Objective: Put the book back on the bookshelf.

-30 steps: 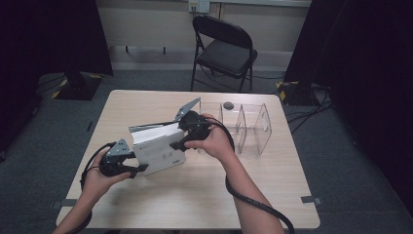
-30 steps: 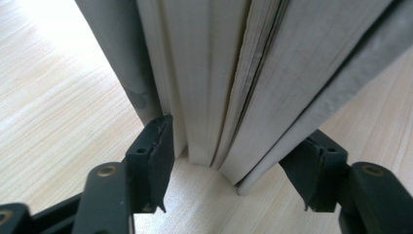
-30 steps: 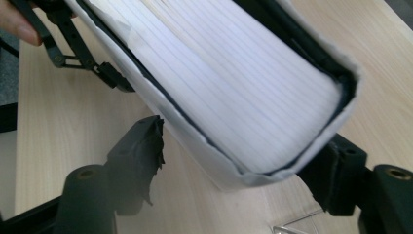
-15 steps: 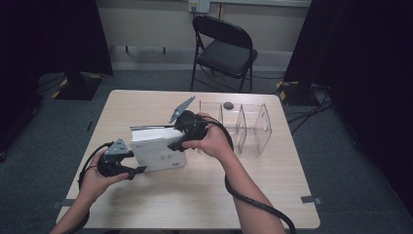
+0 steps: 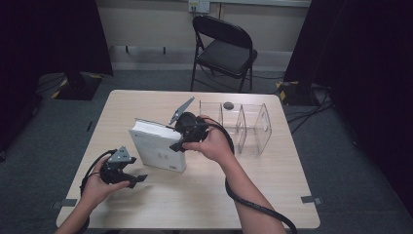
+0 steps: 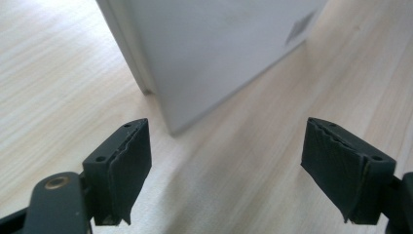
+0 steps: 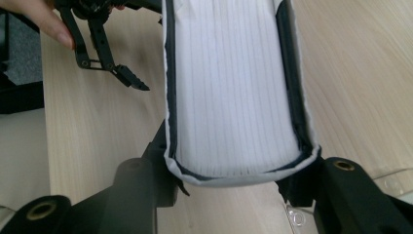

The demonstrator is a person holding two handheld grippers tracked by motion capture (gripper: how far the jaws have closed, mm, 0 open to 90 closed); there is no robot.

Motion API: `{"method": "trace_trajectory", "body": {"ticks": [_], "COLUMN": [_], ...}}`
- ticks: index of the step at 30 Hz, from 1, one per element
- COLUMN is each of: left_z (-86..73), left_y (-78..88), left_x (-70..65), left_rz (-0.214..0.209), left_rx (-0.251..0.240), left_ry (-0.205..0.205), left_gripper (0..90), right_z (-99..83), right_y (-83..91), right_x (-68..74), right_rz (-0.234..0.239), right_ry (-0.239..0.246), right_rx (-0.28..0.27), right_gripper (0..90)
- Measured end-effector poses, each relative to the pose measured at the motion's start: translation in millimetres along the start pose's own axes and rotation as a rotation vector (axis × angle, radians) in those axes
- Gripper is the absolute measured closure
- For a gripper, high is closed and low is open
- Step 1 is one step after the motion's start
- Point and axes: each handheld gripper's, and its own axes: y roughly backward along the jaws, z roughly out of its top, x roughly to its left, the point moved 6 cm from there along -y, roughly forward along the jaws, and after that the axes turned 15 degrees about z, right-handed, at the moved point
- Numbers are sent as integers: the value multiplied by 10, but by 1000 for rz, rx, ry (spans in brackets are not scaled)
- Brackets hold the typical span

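Note:
A thick white book (image 5: 157, 146) stands on edge on the table (image 5: 253, 195). My right gripper (image 5: 177, 140) is shut on its right end. In the right gripper view the page edges (image 7: 234, 87) lie between the jaws, which have just been closing and now press both covers. My left gripper (image 5: 137, 181) sits near the table's front left, a little apart from the book. Its jaws have just been opening and stand open (image 6: 226, 134) with nothing between them. The book's lower corner (image 6: 214, 53) lies just ahead of them.
A clear plastic divider rack (image 5: 246, 127) stands right of the book, close behind my right hand. A small dark round object (image 5: 228, 105) lies by its far side. A black folding chair (image 5: 221, 48) is beyond the table. Bare tabletop lies along the front and the right.
The left gripper's jaws have opened and let go of the book's lower left corner. The book has moved from a tilted hold to standing on the table in the right gripper.

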Motion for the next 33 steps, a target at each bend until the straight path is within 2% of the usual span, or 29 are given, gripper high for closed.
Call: {"method": "trace_trajectory", "body": {"ticks": [5, 10, 12, 17, 21, 24, 25, 27, 33], "left_z": [-48, -77, -79, -98, -111, -117, -128, -144, -142], "left_y": [-57, -102, -112, -132, -143, -153, -154, -179, -191], "left_x": [-38, -63, -73, -91, -107, -116, -118, -131, -148], "left_rz": [-3, -2, -6, 13, 15, 11, 10, 6, -2], "left_rx": [9, 26, 20, 18, 17, 17, 31, 31, 23], "left_ry": [-17, -22, -22, -35, -40, -48, -46, -54, -53], "left_gripper": [165, 164, 163, 165, 166, 166, 166, 165, 164], "right_z": [-60, -125, -162, -245, -299, -309, -309, -297, -259], "right_y": [48, 96, 123, 185, 227, 230, 230, 224, 216], "right_x": [-18, 10, 22, 31, 54, 59, 70, 66, 47], "right_rz": [-7, -14, -17, -24, -26, -30, -35, -35, -53], "right_ry": [-29, -25, -44, -48, -69, -56, -70, -54, -72], "right_rx": [-9, -1, 2, 2, 13, 10, 16, 18, 26], "right_gripper": [523, 523, 523, 523, 522, 515, 512, 503, 474]}}
